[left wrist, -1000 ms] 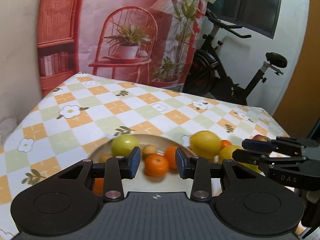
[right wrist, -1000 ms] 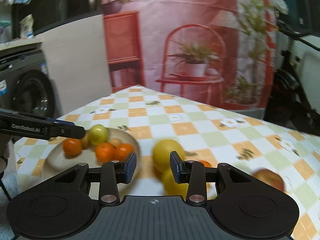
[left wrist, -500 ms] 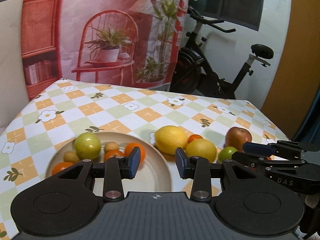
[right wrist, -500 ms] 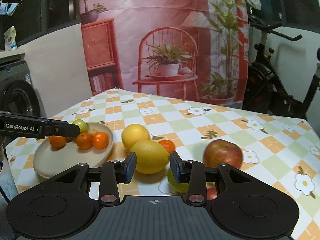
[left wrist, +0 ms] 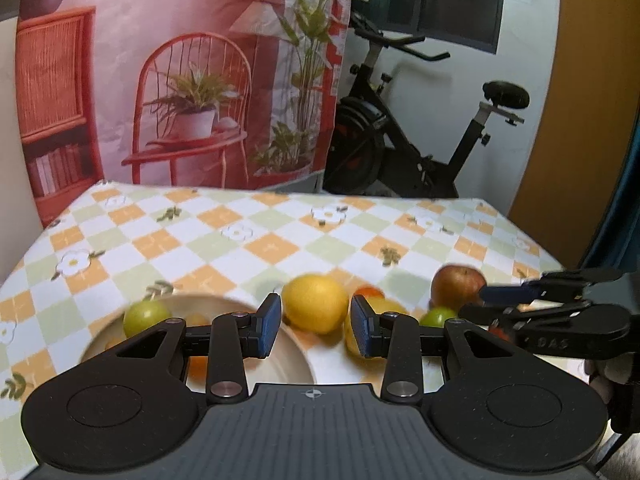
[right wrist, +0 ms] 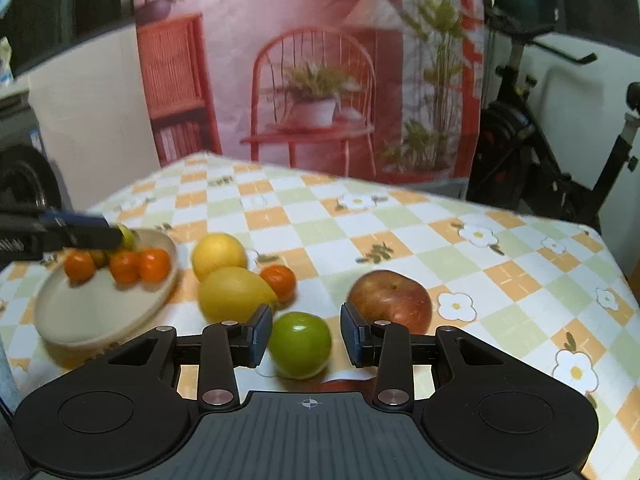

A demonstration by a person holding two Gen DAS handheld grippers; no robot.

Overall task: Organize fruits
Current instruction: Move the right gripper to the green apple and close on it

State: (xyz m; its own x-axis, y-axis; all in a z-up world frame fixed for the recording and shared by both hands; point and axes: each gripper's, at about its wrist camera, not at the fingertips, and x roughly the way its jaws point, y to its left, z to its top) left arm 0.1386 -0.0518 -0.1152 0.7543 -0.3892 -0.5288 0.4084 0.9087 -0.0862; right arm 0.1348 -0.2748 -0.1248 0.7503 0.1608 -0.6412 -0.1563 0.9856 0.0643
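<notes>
A checked, flowered tablecloth (left wrist: 280,248) covers the table, with a printed red-chair backdrop and an exercise bike behind it.

From my left wrist: my left tongs (left wrist: 314,330) hang released and empty, framing the round yellow fruit (left wrist: 315,304), which lies on the cloth just beside the cream plate (left wrist: 298,360). A green fruit (left wrist: 146,317) already sits on that plate. The red apple (left wrist: 458,286) lies off to the right, near my other tool. Half a second ago these tongs looked more squarely over the plate; they have since swung right, toward the loose fruit.

From my right wrist: my right tongs (right wrist: 306,336) are spread wide around the green apple (right wrist: 300,345), which rests on the cloth, neither pad touching it as far as I can tell. The red apple is just right of it, the lemon (right wrist: 236,294) and a small tangerine (right wrist: 280,278) just beyond. Earlier the green apple sat only partly in the gap; now it is centred. To do this well, I should lower until both pads meet the apple's widest part, squeeze evenly so it cannot roll out, then lift clear of the red apple before crossing to the plate.
</notes>
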